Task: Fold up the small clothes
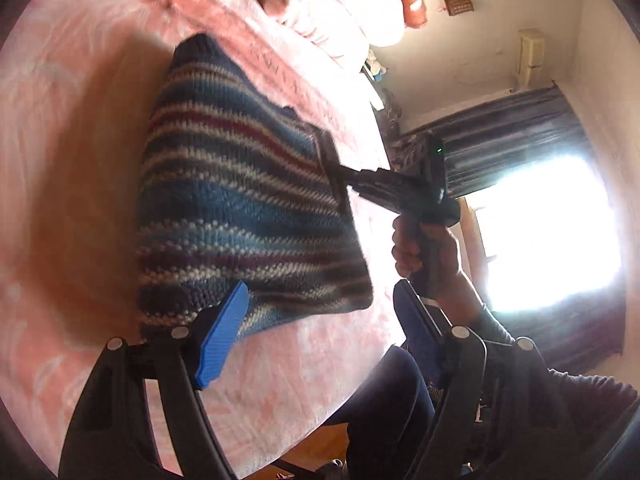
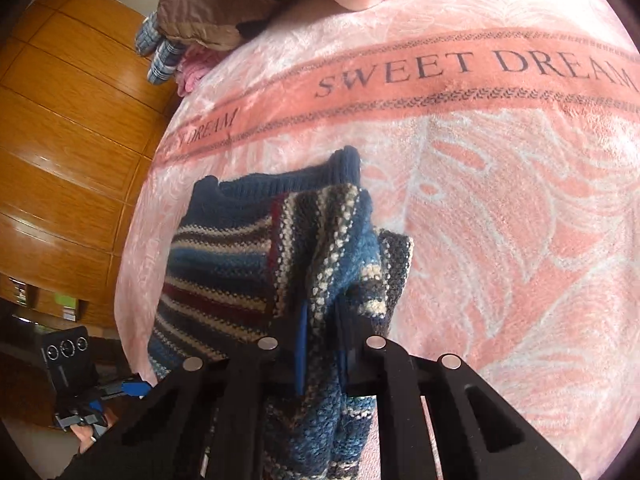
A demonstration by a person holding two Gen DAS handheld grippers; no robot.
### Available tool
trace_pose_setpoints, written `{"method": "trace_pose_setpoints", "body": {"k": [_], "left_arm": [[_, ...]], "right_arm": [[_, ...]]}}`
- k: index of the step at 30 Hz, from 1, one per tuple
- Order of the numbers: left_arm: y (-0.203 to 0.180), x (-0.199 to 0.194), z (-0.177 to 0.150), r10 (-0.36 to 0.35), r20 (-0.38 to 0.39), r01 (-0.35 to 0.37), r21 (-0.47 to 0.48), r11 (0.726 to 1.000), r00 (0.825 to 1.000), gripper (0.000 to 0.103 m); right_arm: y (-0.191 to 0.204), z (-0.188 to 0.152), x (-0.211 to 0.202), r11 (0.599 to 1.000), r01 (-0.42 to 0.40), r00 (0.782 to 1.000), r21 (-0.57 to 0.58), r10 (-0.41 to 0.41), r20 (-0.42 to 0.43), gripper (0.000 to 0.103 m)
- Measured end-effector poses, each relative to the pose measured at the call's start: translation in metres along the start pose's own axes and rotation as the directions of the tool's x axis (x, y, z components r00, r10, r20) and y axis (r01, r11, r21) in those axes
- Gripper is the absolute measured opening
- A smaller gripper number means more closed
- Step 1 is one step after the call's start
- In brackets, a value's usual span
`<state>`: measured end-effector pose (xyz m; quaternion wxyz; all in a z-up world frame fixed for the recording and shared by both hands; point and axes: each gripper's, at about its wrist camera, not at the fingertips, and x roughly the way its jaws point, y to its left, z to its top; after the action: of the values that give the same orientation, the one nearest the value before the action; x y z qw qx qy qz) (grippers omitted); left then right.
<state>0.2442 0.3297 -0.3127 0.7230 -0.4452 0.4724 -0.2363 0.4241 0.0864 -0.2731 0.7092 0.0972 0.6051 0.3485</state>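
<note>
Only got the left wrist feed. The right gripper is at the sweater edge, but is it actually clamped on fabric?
Observer: Yes. In the right wrist view the right gripper is shut on a bunched fold of the striped sweater, with knit between the fingers.
Operator: Where's the collar?
Observer: The navy ribbed collar is at the far end from that gripper, lying on the pink blanket.
Operator: Anything near it?
Observer: A brown bundle sits at the bed's far edge, well apart from the sweater.
</note>
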Motion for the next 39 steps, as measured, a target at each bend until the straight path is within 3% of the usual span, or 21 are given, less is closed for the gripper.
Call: {"method": "trace_pose_setpoints", "body": {"k": [2,4,6,8,10,12,13,17,19,22,24,26,28,29,31,33,35,37,39], "left_arm": [[0.018,0.008,-0.002,-0.014,-0.008,0.013,-0.071,0.997,1.000,0.072],[0.050,-0.012,-0.022,-0.033,-0.024,0.029,-0.159,0.987,0.999,0.068],[0.067,-0.013,-0.026,-0.027,-0.056,0.013,-0.241,0.971,0.998,0.048],[0.075,-0.014,-0.023,-0.019,-0.081,-0.004,-0.280,0.960,0.997,0.037],[0.067,-0.021,-0.019,0.001,-0.111,-0.030,-0.260,0.965,0.994,0.039],[0.046,-0.031,-0.012,0.004,-0.121,-0.029,-0.206,0.978,0.993,0.056],[0.031,-0.035,-0.008,-0.006,-0.119,-0.014,-0.168,0.986,0.993,0.056],[-0.011,-0.043,0.004,-0.063,-0.066,0.060,-0.038,0.997,0.996,0.063],[0.002,-0.030,0.008,-0.047,-0.073,0.044,-0.052,0.998,0.996,0.063],[0.036,-0.003,0.002,0.037,-0.164,-0.056,-0.115,0.992,0.986,0.059],[0.051,0.008,-0.007,0.081,-0.216,-0.111,-0.130,0.985,0.973,0.046],[0.053,0.005,-0.008,0.088,-0.229,-0.117,-0.115,0.986,0.969,0.044],[0.038,-0.007,-0.004,0.056,-0.211,-0.077,-0.091,0.993,0.976,0.059],[0.028,-0.016,-0.001,0.031,-0.192,-0.044,-0.063,0.997,0.981,0.065],[0.012,-0.039,0.010,-0.001,-0.128,0.000,-0.011,1.000,0.992,0.067],[0.005,-0.051,0.027,-0.011,-0.060,0.012,0.008,1.000,0.998,0.072],[0.015,-0.049,0.045,0.060,-0.052,-0.060,-0.004,0.998,0.997,0.072],[0.030,-0.031,0.055,0.137,-0.101,-0.140,-0.032,0.990,0.985,0.070],[0.034,-0.027,0.060,0.154,-0.123,-0.159,-0.037,0.987,0.980,0.068]], "right_arm": [[-0.003,-0.006,-0.012,1.000,-0.028,0.998,0.011,0.027,0.062,0.010],[-0.012,-0.010,-0.012,1.000,-0.010,0.995,0.018,0.008,0.100,0.010],[-0.028,-0.015,0.007,0.998,0.024,0.998,0.053,-0.027,0.061,0.011],[-0.030,-0.012,0.019,0.998,0.011,0.998,0.070,-0.015,0.055,0.013],[-0.026,-0.011,0.006,0.997,-0.014,0.997,0.080,0.008,0.073,0.020],[-0.011,-0.018,-0.018,0.999,0.041,0.992,0.027,-0.044,0.118,0.024],[0.000,-0.026,-0.030,0.999,0.039,0.991,-0.022,-0.036,0.126,0.024],[0.056,-0.081,-0.039,0.969,0.011,1.000,-0.245,-0.004,0.028,0.023],[0.075,-0.107,-0.021,0.946,0.026,0.999,-0.322,-0.032,-0.013,0.022],[0.087,-0.130,0.015,0.921,0.060,0.994,-0.386,-0.090,-0.062,0.019],[0.083,-0.141,0.029,0.893,0.120,0.986,-0.435,-0.159,-0.055,0.013],[0.081,-0.145,0.026,0.896,0.105,0.987,-0.431,-0.146,-0.065,0.013],[0.081,-0.145,0.010,0.899,0.074,0.990,-0.432,-0.117,-0.073,0.014],[0.078,-0.142,-0.004,0.911,0.045,0.995,-0.411,-0.077,-0.060,0.014],[0.059,-0.135,-0.033,0.948,0.013,1.000,-0.319,-0.017,-0.010,0.014],[0.041,-0.135,-0.041,0.960,0.036,0.999,-0.277,-0.037,0.001,0.016],[0.026,-0.139,-0.027,0.964,0.052,0.996,-0.261,-0.068,-0.053,0.011],[0.018,-0.142,-0.014,0.955,0.085,0.990,-0.283,-0.113,-0.083,0.007],[0.024,-0.135,-0.023,0.957,0.052,0.993,-0.286,-0.081,-0.091,0.007]]}}
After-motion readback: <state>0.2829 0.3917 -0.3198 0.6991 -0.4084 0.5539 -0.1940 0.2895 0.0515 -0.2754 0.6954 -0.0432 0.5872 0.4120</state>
